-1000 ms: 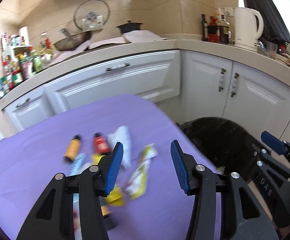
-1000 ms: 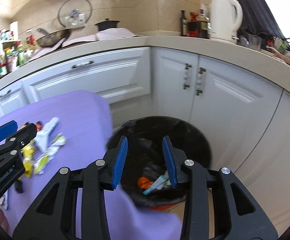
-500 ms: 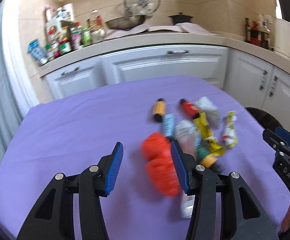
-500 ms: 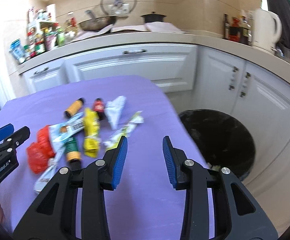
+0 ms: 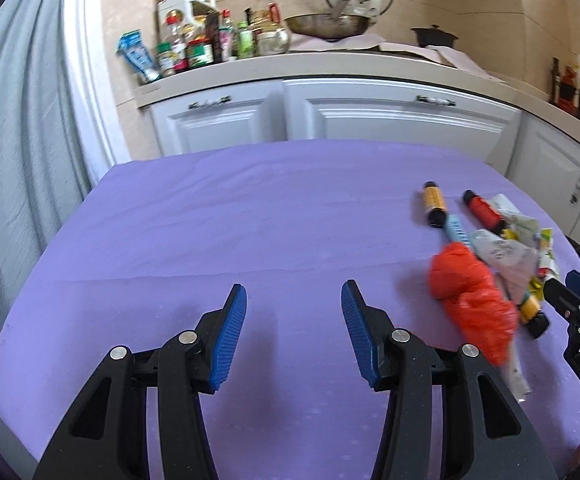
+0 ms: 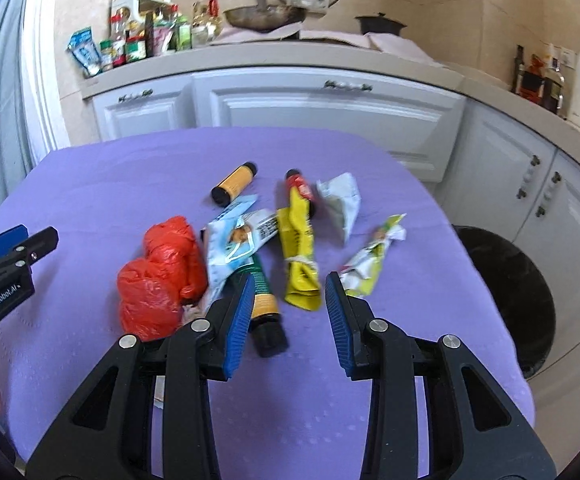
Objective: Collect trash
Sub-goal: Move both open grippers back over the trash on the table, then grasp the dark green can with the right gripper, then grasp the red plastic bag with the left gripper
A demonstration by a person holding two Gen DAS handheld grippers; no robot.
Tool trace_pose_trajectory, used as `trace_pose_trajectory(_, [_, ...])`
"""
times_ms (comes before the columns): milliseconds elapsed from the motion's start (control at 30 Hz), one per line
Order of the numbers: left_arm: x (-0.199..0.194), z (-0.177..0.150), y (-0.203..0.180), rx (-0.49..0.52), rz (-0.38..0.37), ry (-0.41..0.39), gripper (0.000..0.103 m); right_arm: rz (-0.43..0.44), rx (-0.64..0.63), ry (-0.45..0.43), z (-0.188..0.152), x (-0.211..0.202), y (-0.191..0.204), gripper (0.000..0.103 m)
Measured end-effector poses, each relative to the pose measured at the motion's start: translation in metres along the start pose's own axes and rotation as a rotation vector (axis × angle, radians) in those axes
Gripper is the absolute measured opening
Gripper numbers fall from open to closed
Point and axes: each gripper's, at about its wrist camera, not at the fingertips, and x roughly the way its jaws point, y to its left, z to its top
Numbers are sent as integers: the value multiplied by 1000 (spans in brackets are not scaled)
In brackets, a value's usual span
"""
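Trash lies in a heap on the purple table (image 6: 101,176): a crumpled red plastic bag (image 6: 157,276), a light blue wrapper (image 6: 237,240), a yellow wrapper (image 6: 298,256), a white wrapper (image 6: 342,200), a yellow-green wrapper (image 6: 370,260), an orange tube (image 6: 233,184), a red tube (image 6: 300,188) and a green-and-orange tube (image 6: 263,308). My right gripper (image 6: 287,316) is open just short of the yellow wrapper, with nothing between its fingers. My left gripper (image 5: 292,332) is open and empty over bare cloth, left of the red bag (image 5: 470,296). A black trash bin (image 6: 506,292) stands beside the table on the right.
White kitchen cabinets (image 6: 330,108) and a counter with bottles (image 6: 129,44), a pan (image 6: 261,16) and a kettle run behind and to the right of the table. A grey curtain (image 5: 13,140) hangs at the left. The table's left half (image 5: 209,220) holds nothing.
Both grippers swung left, away from the bin and over the table. The trash heap now lies in front of the right gripper and to the right of the left one. Neither jaw gap changed.
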Motion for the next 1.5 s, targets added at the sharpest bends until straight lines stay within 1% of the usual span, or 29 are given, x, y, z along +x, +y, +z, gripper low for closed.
trace_pose_trajectory(100, [6,-2,10,-16,11,15,49,3,-10,38,0,9,5,36])
trace_pose_trajectory(200, [10,-3,16,-30,16,31,49,25,-4,89,1,20,5,36])
trace_pose_trajectory(367, [14,-5,15,-37,-2,52,51,49,-3,130,3,27,6,33])
trace_pose_trajectory(433, [14,-4,12,-33,-10,52,51,54,-10,143,2,29,7,30])
trace_pose_trajectory(467, [14,-5,10,-28,-13,51,52,61,-13,150,1,30,8,24])
trace_pose_trajectory(500, [14,-5,8,-25,-15,51,52,65,-17,157,1,31,9,24])
trace_pose_trajectory(700, [11,-5,-1,-17,-30,54,52,67,-27,144,-3,27,9,24])
trace_pose_trajectory(867, [7,-7,-13,-6,-58,60,52,61,-13,126,-9,14,-1,24])
trace_pose_trajectory(1067, [-2,-10,-34,19,-93,51,52,27,18,91,-17,-7,-20,24])
trace_pose_trajectory(1233, [-9,-10,-53,41,-139,55,52,-18,49,64,-22,-20,-40,24])
trace_pose_trajectory(1333, [-15,-8,-58,21,-168,50,61,-44,71,46,-22,-25,-53,24])
trace_pose_trajectory(1400, [-20,-6,-62,22,-176,32,62,-65,90,32,-22,-28,-63,24])
trace_pose_trajectory(1433, [-22,-4,-65,25,-182,20,64,-74,98,27,-21,-28,-66,24])
trace_pose_trajectory(1467, [-23,-3,-68,28,-187,11,69,-85,107,22,-21,-29,-71,24])
trace_pose_trajectory(1500, [-22,-2,-71,32,-190,9,70,-96,113,18,-21,-29,-76,24])
